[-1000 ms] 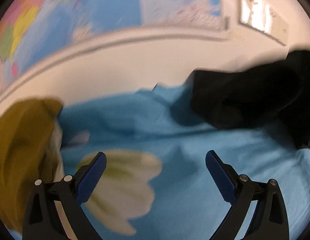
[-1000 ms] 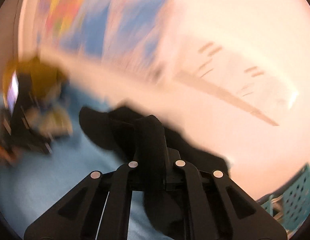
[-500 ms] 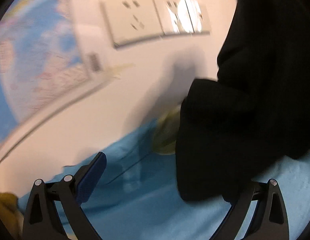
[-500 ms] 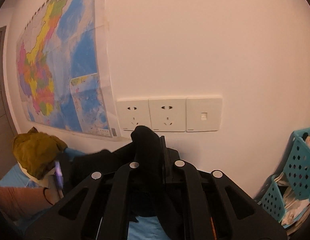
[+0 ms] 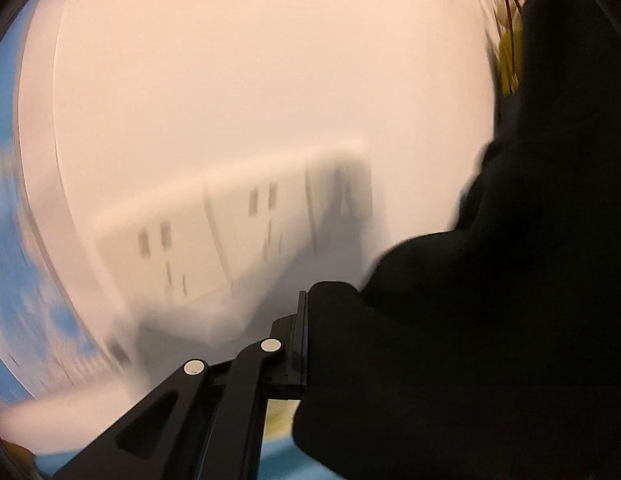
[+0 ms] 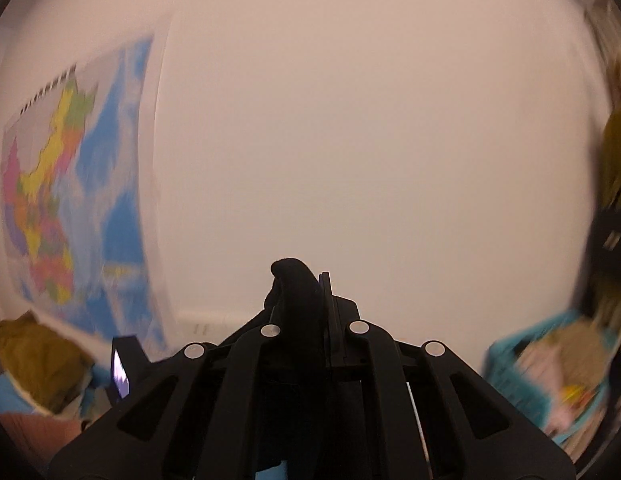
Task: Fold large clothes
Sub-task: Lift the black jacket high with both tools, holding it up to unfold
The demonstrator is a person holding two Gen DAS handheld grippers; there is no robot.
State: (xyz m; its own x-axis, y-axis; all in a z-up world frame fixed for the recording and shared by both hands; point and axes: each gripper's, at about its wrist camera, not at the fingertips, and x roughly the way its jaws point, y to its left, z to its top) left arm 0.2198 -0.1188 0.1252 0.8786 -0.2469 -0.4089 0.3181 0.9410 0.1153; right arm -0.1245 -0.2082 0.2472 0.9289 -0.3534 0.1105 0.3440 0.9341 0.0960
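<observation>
Nearest the left wrist lens, the left gripper [image 5: 304, 344] has just been closing and now has its jaws pressed together on a fold of the large black fabric garment [image 5: 490, 320], which bulges over the visible finger [image 5: 300, 336] and fills the right half of that view. In the right wrist view the right gripper [image 6: 306, 312] is likewise clamped on a bunched tuft of the same black cloth, which pokes up between its fingers. The garment thus hangs between the two grippers, off the light blue sheet-covered surface [image 5: 278, 462] that shows only as a strip under the left gripper. This looks like the lift-and-spread step: the garment is taken at two points and raised so it can hang open. The next move probably calls for drawing the grippers apart until the top edge is taut, then lowering the cloth flat onto the blue surface. Beyond the grippers, a crumpled olive-yellow cloth [image 6: 34, 364] lies at the surface's left end, and a turquoise perforated plastic basket [image 6: 518, 376] of laundry stands at the right, so the room for spreading lies between them. Farthest, the pale wall carries white socket plates [image 5: 230, 240] and a coloured map poster [image 6: 70, 184]; it stands close behind, limiting any forward swing.
</observation>
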